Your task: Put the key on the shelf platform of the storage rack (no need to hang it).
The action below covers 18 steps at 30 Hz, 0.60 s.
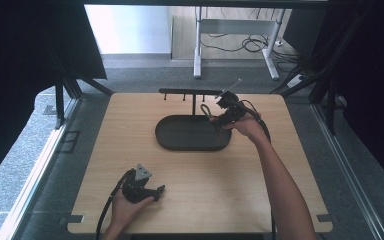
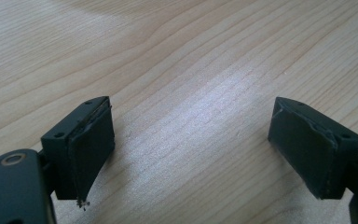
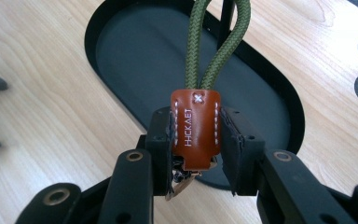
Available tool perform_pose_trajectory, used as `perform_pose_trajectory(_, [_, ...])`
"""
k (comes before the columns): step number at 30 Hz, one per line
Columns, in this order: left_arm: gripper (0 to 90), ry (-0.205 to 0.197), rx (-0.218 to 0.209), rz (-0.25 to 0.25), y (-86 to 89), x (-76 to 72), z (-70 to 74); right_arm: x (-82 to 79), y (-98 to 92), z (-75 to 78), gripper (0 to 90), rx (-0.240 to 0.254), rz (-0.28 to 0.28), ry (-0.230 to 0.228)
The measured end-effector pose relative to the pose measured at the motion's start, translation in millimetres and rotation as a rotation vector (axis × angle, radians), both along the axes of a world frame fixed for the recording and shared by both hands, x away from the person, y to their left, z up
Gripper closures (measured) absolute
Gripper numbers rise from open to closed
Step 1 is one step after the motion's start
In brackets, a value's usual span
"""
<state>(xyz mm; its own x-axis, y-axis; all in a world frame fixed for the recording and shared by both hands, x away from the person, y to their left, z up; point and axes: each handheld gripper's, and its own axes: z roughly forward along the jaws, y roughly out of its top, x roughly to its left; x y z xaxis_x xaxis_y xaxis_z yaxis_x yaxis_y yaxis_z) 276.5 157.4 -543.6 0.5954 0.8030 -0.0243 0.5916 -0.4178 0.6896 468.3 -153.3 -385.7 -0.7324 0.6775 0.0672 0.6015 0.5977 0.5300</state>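
Over the black oval tray [image 1: 180, 142], the outstretched right gripper [image 3: 196, 149] pinches a brown leather-tabbed green cord loop [image 3: 196, 128]; the left gripper [image 2: 191, 149] rests low near the light wooden table's [image 1: 260, 185] front edge, fingers [image 2: 91, 149] spread

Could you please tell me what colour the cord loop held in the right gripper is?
Olive green; the cord loop shows best in the right gripper view.

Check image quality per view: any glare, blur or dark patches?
High view: soft overall, black curtains underexposed, bright floor beyond. Left gripper view: pale glare on the table between the open left tongs. Right gripper view: leather tab sharp, table corners blurred.
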Motion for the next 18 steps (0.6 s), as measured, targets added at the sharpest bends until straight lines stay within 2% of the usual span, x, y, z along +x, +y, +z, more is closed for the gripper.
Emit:
perform_pose_trajectory(11, [14.7,0.000,0.002,-0.001,0.1,0.0,0.0,10.5,6.8,-5.6,66.6,0.006,-0.014,0.002])
perform_pose_trajectory(18, [14.7,0.000,0.002,-0.001,0.1,0.0,0.1,15.8,7.0,-9.0,66.5,0.001,-0.026,-0.014])
